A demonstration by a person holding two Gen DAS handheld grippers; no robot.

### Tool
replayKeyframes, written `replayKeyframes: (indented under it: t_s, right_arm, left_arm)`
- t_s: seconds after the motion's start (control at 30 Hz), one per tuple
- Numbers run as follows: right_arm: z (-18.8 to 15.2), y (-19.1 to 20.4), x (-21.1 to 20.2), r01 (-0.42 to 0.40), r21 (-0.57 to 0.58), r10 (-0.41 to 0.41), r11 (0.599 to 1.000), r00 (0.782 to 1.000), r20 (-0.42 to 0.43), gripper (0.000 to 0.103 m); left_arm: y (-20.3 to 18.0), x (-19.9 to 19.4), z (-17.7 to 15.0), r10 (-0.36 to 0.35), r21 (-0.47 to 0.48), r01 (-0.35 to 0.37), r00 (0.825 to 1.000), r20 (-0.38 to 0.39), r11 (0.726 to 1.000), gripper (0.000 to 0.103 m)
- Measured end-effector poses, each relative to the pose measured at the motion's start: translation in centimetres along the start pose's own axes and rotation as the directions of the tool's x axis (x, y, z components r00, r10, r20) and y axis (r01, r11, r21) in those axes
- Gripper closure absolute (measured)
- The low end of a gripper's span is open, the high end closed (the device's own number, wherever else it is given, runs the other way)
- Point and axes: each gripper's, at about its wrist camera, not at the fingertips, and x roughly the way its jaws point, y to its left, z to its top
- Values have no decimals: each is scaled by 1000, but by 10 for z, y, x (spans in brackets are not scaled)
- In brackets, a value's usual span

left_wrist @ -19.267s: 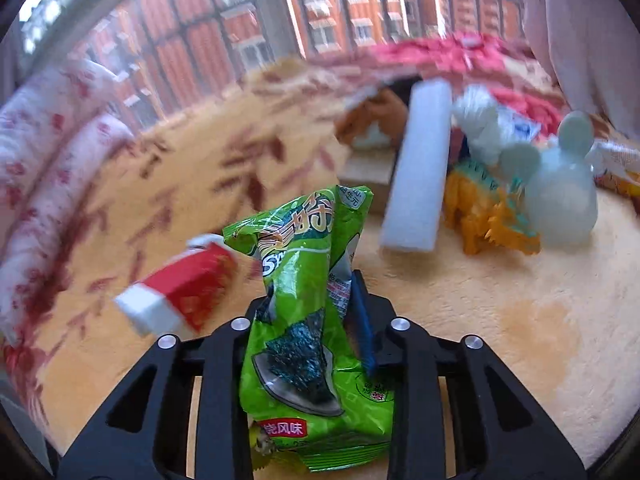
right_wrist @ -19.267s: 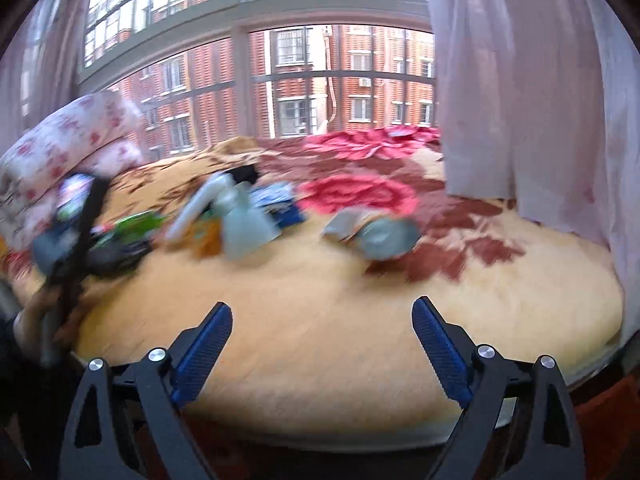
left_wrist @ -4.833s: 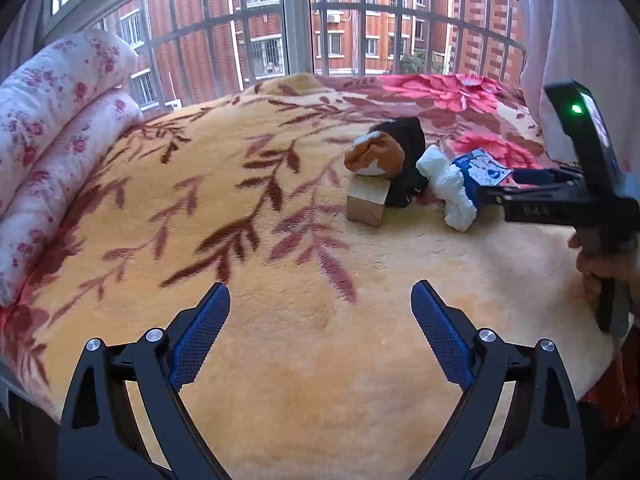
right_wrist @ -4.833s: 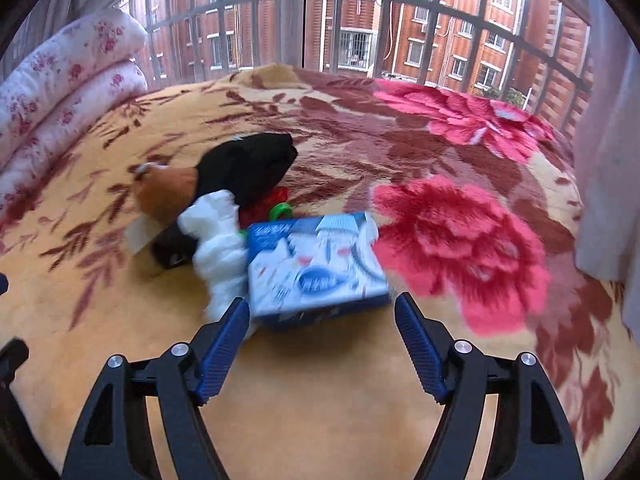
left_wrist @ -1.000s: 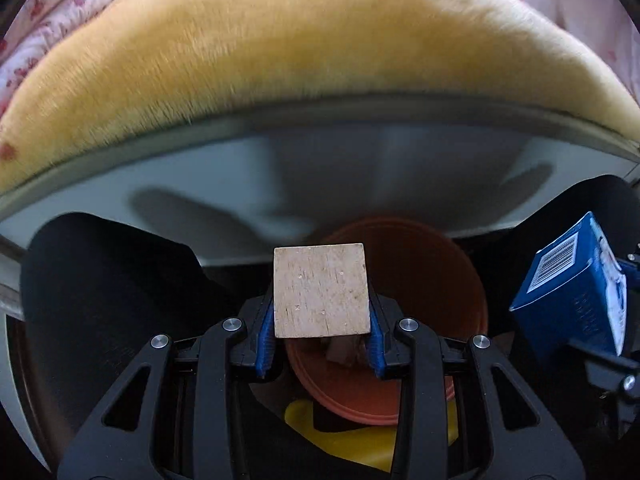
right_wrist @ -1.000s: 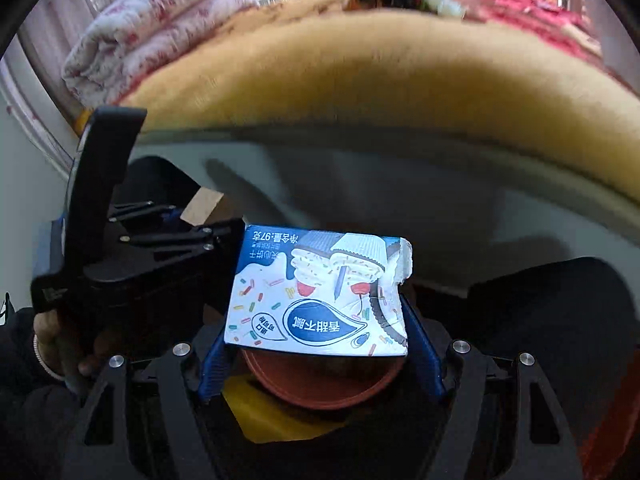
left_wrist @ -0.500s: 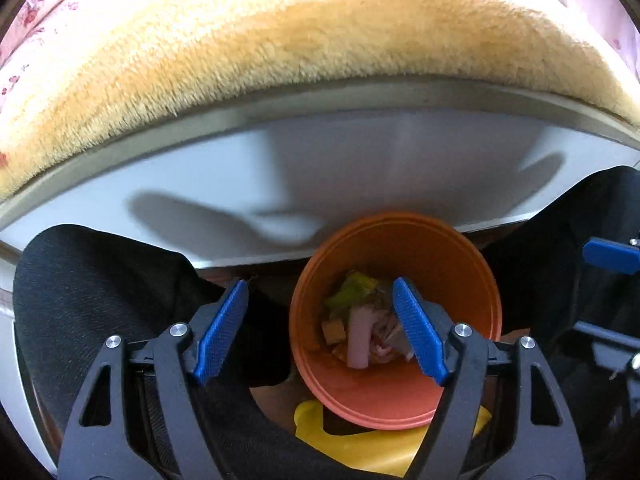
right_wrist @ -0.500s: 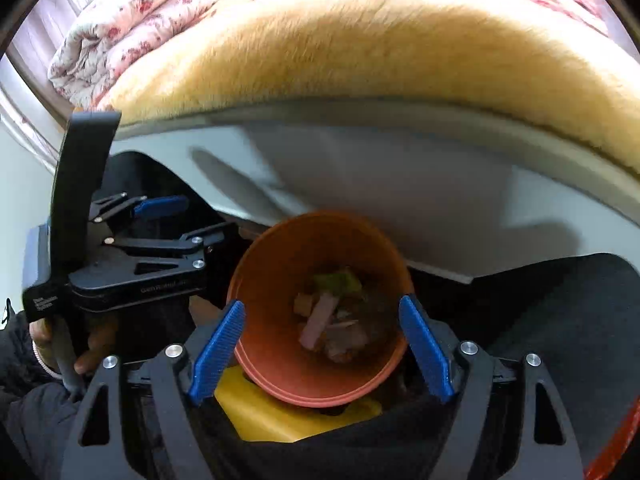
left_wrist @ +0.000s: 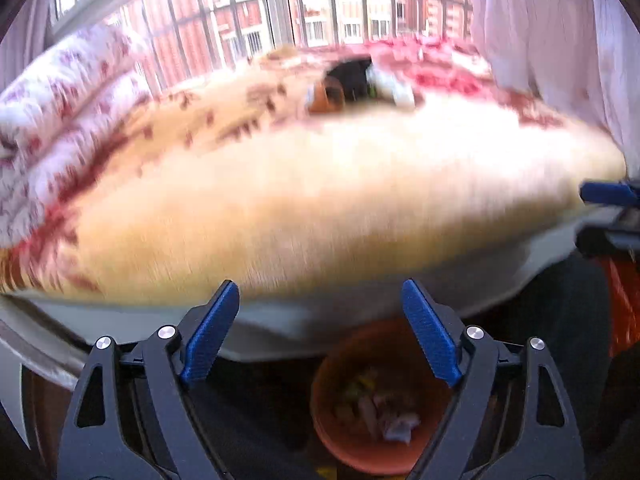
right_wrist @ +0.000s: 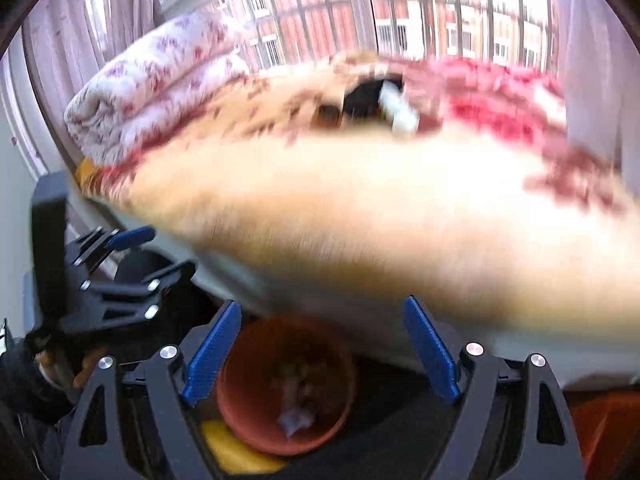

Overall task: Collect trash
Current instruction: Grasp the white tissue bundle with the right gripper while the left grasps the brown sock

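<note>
Both views are smeared with motion blur. Nearest you, your left gripper (left_wrist: 320, 332) has its blue pads wide apart, the jaws opening, nothing between them. Your right gripper (right_wrist: 322, 350) reads the same: pads spread, jaws opening, nothing held.

Just below and beyond both sets of fingers sits the orange bin (left_wrist: 332, 432), on the floor against the foot of the bed. The trash (left_wrist: 380, 412) lies in its bottom as a loose pile of pale and greenish scraps; single pieces cannot be told apart. In the right wrist view the same bin (right_wrist: 248, 412) shows between the pads, with something yellow (right_wrist: 234, 454) touching its near lower side.

At the left edge of that view your left hand (right_wrist: 60, 368) grips the handle of the left gripper, which is seen side-on there.

Above the bin runs the white bed edge (left_wrist: 280, 320), then the yellow plush blanket (left_wrist: 320, 200). Further back on the blanket, a black and brown soft thing (left_wrist: 340, 84) lies with something white (left_wrist: 394, 88) touching its right side; too blurred to name. A rolled floral quilt (left_wrist: 52, 120) lies far left. The barred window (left_wrist: 320, 4) and a pale curtain (left_wrist: 560, 40) close the back.
</note>
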Motion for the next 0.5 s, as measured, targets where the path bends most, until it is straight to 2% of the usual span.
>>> replayKeyframes:
  t_s: [0.07,0.2,0.33,0.5]
  right_arm:
    - [28,-10,2,18,-24,-17,1000,999,34,21]
    - [82,-28,29,40,-55,-38,998,998,47,21]
    - [133,-45,81,56,-104,-55,993,998,12,22]
    - [181,-68,157,85,-155,-95,984,994,-59,28]
  left_arm:
    - [4,1,19,7,-21,-7,1000,20,1000,21]
    - [11,19,44,5,-66,-3,999,31,998,21]
    - [17,41,69,5,-102,-2,1000,30,995,21]
    - [20,65,100,7,-117,-5,1000,17,993,21]
